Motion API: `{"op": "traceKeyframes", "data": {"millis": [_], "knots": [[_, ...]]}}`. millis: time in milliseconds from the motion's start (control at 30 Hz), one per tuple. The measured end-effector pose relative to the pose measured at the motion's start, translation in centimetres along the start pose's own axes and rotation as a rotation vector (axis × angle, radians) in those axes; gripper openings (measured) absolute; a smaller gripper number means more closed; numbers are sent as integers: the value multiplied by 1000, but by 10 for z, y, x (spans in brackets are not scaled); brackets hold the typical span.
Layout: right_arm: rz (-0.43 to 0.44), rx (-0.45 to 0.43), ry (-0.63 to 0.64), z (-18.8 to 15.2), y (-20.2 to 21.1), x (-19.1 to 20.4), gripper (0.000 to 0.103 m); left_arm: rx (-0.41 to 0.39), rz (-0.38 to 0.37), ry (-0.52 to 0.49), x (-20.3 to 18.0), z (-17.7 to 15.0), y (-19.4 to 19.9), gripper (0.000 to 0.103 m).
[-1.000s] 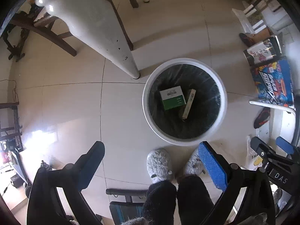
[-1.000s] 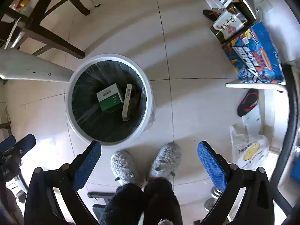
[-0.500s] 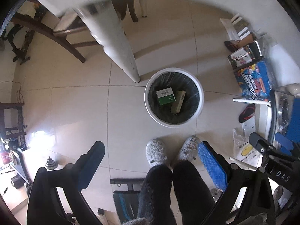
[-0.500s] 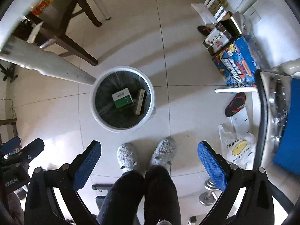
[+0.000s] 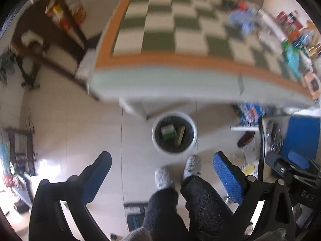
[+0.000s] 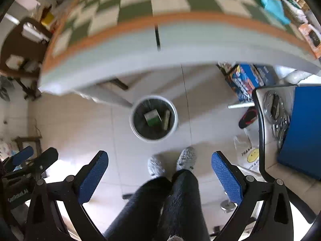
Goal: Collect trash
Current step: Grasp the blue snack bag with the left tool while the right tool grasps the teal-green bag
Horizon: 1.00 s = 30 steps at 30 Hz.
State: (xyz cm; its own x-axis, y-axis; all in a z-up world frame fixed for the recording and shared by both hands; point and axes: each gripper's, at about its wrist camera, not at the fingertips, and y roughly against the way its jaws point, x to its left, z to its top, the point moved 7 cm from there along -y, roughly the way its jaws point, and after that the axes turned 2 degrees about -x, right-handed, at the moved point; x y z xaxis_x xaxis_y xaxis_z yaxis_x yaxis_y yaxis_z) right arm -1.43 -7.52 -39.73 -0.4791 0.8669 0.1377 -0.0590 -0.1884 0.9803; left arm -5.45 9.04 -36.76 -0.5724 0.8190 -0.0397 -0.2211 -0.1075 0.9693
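Left gripper: the black two-finger gripper with blue textured pads (image 5: 162, 172) is spread wide with nothing between its fingers, held high above the floor.
Right gripper: the second black gripper with blue pads (image 6: 159, 170) is likewise spread wide and empty; its body also shows at the right edge of the left wrist view.
Person: dark fuzzy trouser legs (image 6: 172, 200) and grey fluffy slippers (image 5: 176, 170) stand on the floor between the fingers in both views.
Bin: the round white waste bin with a black liner (image 5: 174, 133) sits on the pale tiled floor (image 5: 70, 140) just ahead of the slippers, beside a white table leg.
Trash: a green-and-white flat box (image 6: 152, 117) and a slim tan box (image 6: 167, 119) lie side by side inside the bin.
Table: a tabletop with a green-and-white checked cloth edged in orange (image 6: 152, 4) fills the upper part of both views, blurred.
Surroundings: a colourful blue printed carton (image 6: 243, 80) and a red-and-black sandal (image 6: 247, 116) lie to the right of the bin.
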Motion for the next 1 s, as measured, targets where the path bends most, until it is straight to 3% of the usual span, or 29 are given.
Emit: {"op": "traceKeyframes", "data": {"millis": [167, 367, 567, 733, 867, 933, 1000], "knots": [[8, -98, -111, 63, 60, -40, 103, -94, 14, -45, -46, 83, 28, 103], [-65, -178, -266, 156, 92, -145, 103, -65, -52, 20, -104, 180, 5, 103], [-142, -160, -380, 259, 65, -250, 103, 69, -145, 174, -152, 260, -56, 102], [-167, -110, -450, 328, 22, -320, 103, 157, -190, 287, -185, 301, -114, 102], [-177, -83, -469, 365, -11, -342, 103, 198, -154, 302, -201, 319, -147, 77], [-176, -74, -472, 382, -27, -352, 103, 186, -137, 288, -205, 323, -154, 72], [-180, -63, -468, 392, -39, -356, 103, 165, -124, 275, -206, 327, -154, 46]]}}
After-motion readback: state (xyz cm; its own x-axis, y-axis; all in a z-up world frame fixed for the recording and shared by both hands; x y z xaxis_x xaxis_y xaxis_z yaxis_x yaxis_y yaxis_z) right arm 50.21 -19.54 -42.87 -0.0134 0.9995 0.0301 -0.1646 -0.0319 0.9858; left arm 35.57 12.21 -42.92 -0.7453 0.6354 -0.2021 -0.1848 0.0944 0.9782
